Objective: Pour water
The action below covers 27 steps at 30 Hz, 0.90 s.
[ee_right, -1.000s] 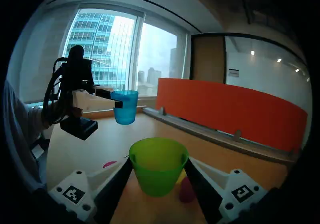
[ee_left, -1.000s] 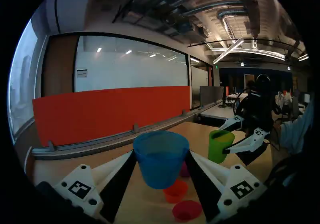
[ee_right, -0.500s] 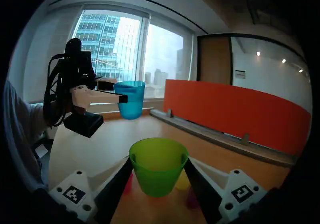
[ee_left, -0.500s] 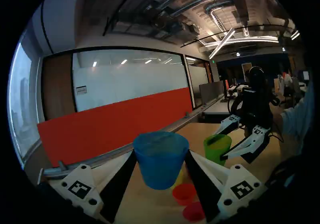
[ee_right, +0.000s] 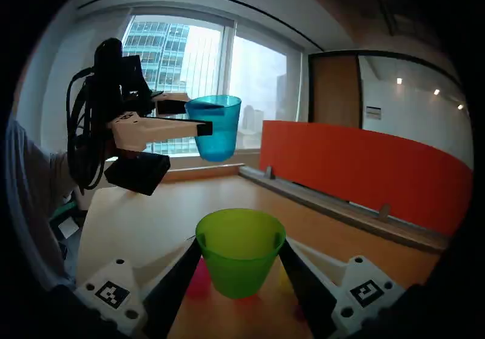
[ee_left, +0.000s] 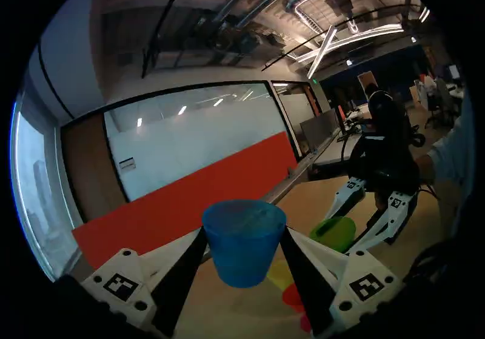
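Observation:
A blue cup [ee_left: 244, 245] sits between my left gripper's [ee_left: 244, 234] two white fingers, which are shut on it. In the right gripper view the same blue cup [ee_right: 213, 128] hangs high at upper left, held by the left gripper [ee_right: 205, 119] and a sleeved arm. My right gripper [ee_right: 240, 242] is shut on a green cup [ee_right: 240, 254], whose inside looks empty. From the left gripper view the green cup [ee_left: 333, 232] is lower and to the right, in the right gripper [ee_left: 344, 233]. The blue cup is above the green one and some way off to its side.
A wooden table [ee_right: 151, 218] lies under both cups. Small red [ee_left: 294, 295] and yellow [ee_left: 280, 272] cups stand on it below the grippers. An orange partition [ee_right: 376, 163] runs along the table's far edge. Windows [ee_right: 176, 66] are behind the left gripper.
The left gripper has lifted the blue cup higher and brought it closer to the green cup. The green cup has stayed in the right gripper and now sits lower in the left gripper view.

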Motion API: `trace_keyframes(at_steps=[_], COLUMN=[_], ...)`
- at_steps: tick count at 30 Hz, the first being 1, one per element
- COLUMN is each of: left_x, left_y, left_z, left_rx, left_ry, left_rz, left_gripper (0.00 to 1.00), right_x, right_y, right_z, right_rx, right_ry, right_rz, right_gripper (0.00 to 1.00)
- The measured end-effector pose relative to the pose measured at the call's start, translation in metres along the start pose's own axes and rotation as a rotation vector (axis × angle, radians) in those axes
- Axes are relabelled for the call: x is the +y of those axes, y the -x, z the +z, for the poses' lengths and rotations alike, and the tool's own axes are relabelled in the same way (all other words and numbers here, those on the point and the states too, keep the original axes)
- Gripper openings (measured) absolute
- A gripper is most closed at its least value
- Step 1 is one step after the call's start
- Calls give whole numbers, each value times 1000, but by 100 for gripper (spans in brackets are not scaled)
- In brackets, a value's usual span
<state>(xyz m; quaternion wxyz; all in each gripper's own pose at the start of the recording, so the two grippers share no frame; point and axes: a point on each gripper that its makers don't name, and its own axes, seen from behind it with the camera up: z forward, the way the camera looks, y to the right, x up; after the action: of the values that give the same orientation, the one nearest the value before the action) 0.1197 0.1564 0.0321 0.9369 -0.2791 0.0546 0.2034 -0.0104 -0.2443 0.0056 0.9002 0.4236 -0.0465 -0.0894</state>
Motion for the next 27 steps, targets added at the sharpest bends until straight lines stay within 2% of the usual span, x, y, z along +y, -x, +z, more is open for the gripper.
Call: trace_keyframes(at_steps=[27], left_x=[10], left_y=[-36], left_z=[5], left_rx=[20], left_ry=[-23], left_rz=[318], left_gripper=[84], right_x=[-24], right_y=[0], right_z=[18], right_rx=[7], right_ry=[-69], right_rz=[-9], right_gripper=[90])
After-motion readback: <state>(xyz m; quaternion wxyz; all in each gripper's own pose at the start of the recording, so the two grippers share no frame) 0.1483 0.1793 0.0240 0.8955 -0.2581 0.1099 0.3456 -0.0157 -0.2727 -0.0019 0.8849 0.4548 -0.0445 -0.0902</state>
